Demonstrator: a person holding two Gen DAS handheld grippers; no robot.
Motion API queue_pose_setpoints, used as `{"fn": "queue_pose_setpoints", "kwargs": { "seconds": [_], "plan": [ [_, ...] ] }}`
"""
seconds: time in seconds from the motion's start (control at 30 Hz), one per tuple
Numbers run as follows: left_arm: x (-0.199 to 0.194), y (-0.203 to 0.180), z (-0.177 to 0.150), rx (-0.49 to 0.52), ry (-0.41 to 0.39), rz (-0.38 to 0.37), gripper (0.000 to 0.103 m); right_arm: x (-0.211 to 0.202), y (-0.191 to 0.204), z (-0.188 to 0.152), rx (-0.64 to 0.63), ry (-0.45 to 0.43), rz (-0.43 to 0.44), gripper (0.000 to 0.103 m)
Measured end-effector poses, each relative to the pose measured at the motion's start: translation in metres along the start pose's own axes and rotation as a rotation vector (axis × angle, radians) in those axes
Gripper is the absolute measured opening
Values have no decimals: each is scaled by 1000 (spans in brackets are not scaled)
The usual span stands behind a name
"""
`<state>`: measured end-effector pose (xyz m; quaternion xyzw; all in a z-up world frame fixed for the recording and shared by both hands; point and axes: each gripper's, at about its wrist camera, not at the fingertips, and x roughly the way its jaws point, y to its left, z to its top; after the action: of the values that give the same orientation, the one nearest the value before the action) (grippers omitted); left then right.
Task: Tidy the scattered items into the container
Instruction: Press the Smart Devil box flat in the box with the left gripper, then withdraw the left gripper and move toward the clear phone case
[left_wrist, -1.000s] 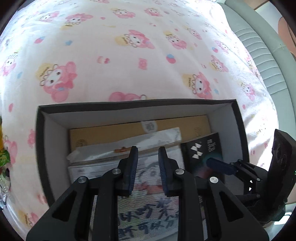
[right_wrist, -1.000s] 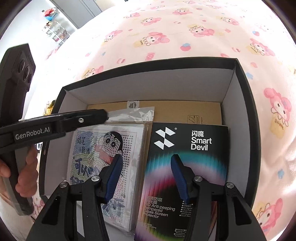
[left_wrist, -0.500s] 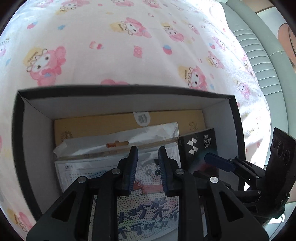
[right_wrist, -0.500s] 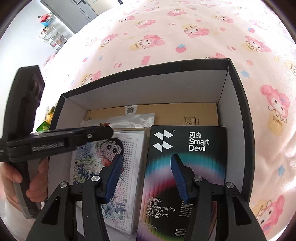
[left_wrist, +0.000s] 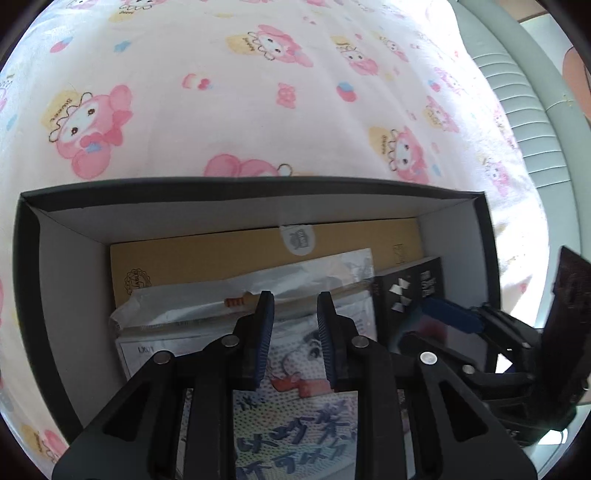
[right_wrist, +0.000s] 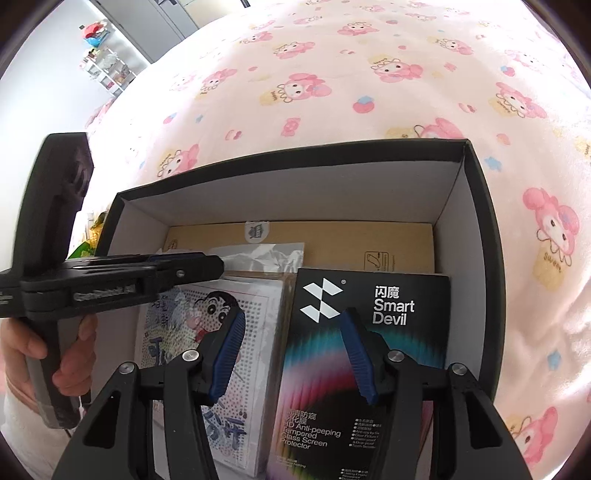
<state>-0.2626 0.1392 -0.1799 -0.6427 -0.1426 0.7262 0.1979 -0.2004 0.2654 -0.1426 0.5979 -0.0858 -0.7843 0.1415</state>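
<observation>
Container (right_wrist: 476, 229), right hand-held gripper (right_wrist: 291, 339) parted, empty

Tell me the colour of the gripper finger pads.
Blue, ribbed pads; the right wrist view shows them best.

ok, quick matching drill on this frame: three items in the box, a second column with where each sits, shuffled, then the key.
Items
1. Smart Devil screen protector pack
2. cartoon bead kit
3. tan flat carton

Places, seen from the right wrist camera
A. along the far wall of the black box, under the others
B. right side
C. left side, beside the black pack

Pairs: 1-B, 2-C, 3-A
</observation>
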Motion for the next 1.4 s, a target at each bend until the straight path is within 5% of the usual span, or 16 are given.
{"fn": "queue_pose_setpoints", "kwargs": {
  "seconds": [0.13,0.43,0.8,1.03,1.4],
  "plan": [
    [-26,-6,-18,43,-50,0,22,-4,6,-8,-3,2,-3,50],
    [-111,-40,-82,122,-236,-53,33,-78,61,-35,-95,-165,-53,50],
    [-176,-52,-157,169,-373,-8,35,-118,121,-95,-122,-306,-89,50],
    [-196,-19,-196,96,-399,-26,37,-122,159,-118,-163,-341,-56,50],
    [-254,89,-242,-137,-531,41,40,-77,267,-103,-323,-247,128,50]
  ]
}}
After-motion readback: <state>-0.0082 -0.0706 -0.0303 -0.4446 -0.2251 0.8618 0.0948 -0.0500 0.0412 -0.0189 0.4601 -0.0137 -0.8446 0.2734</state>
